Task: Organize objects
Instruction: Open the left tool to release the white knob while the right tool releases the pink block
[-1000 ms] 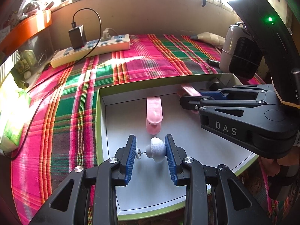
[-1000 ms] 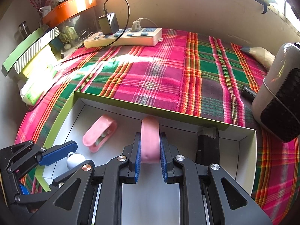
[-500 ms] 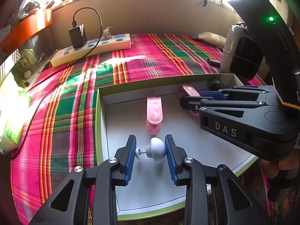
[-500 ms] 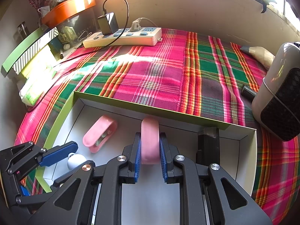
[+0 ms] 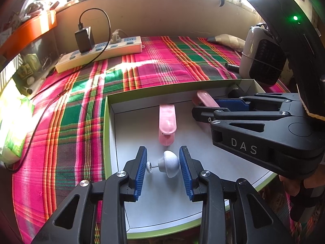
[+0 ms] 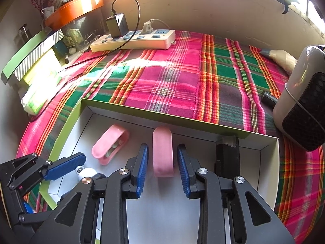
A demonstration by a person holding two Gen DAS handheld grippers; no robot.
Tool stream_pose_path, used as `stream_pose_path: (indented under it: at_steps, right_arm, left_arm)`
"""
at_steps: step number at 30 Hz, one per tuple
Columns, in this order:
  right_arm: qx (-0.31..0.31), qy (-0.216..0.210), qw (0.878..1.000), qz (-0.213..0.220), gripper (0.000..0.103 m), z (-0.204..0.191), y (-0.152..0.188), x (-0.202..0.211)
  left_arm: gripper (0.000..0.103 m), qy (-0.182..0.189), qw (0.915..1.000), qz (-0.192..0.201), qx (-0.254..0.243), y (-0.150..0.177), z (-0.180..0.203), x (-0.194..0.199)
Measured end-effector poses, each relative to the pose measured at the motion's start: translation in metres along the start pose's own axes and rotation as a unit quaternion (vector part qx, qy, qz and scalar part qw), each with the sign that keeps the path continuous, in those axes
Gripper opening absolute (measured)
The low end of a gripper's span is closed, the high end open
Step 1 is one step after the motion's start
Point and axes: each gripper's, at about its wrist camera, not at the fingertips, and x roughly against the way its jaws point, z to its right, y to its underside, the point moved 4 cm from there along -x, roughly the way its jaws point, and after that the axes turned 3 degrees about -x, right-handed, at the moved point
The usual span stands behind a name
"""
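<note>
Right gripper [image 6: 162, 162] parted, flanking without touching pink clip [image 6: 163, 152] on box [image 6: 262, 148] floor. Left gripper [image 5: 163, 164] holding white earbud [image 5: 168, 163], seemingly. Lift straight back, avoid nudging clip.

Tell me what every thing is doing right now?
left gripper, shut on white knob
right gripper, open around pink clip
other pink clip, lying in box
black charger, plugged into power strip
</note>
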Motion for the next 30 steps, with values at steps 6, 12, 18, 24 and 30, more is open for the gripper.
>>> stream_pose_path:
  at_steps: [6, 12, 18, 24, 30]
  right_arm:
    - [0.0, 0.003, 1.0, 0.002, 0.031, -0.002, 0.001, 0.003]
    - [-0.003, 0.0, 1.0, 0.011, 0.031, -0.001, 0.002, 0.011]
    - [-0.009, 0.001, 1.0, 0.019, 0.031, 0.0, 0.005, 0.021]
    - [-0.008, 0.004, 1.0, 0.029, 0.04, 0.001, 0.012, 0.034]
    - [-0.013, 0.003, 0.999, 0.04, 0.04, 0.002, 0.02, 0.048]
  left_arm:
    - [0.035, 0.002, 1.0, 0.001, 0.006, 0.001, -0.002, 0.001]
    - [0.036, 0.003, 0.9999, 0.003, 0.011, 0.003, -0.004, 0.006]
    - [0.036, 0.001, 0.9998, 0.011, 0.017, 0.004, -0.005, 0.016]
    - [0.036, 0.002, 0.9994, 0.021, 0.026, 0.006, -0.007, 0.028]
    - [0.036, 0.002, 0.9991, 0.031, 0.029, 0.011, -0.007, 0.039]
